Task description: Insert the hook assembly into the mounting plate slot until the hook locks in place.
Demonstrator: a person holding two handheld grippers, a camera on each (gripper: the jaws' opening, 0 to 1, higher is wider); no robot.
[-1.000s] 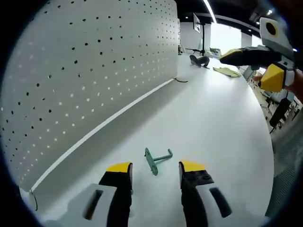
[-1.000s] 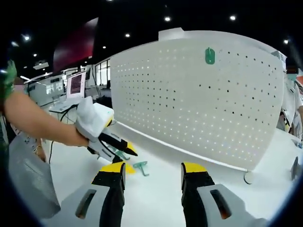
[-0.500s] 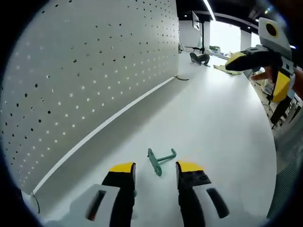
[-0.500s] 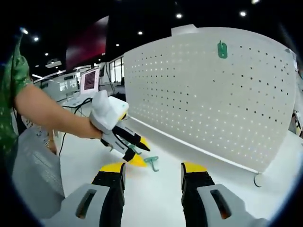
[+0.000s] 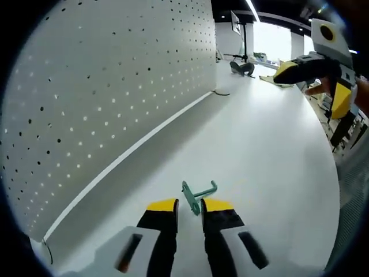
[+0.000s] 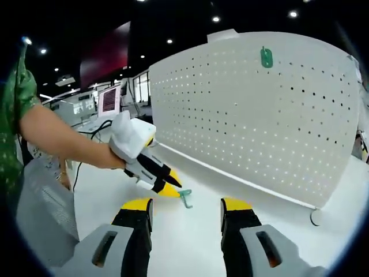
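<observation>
hook [image 5: 198,194] base hidden between jaws; contact unclear

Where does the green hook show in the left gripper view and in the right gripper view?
Left gripper view: hook low centre, on the table at the left gripper's fingers.
Right gripper view: hook centre-left, at the left gripper's tips.
Shared landmark: the pegboard.

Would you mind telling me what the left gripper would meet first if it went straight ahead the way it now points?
Most likely the green hook lying on the white table: it sits just beyond the left gripper tips, roughly centred on the narrow gap.
</observation>
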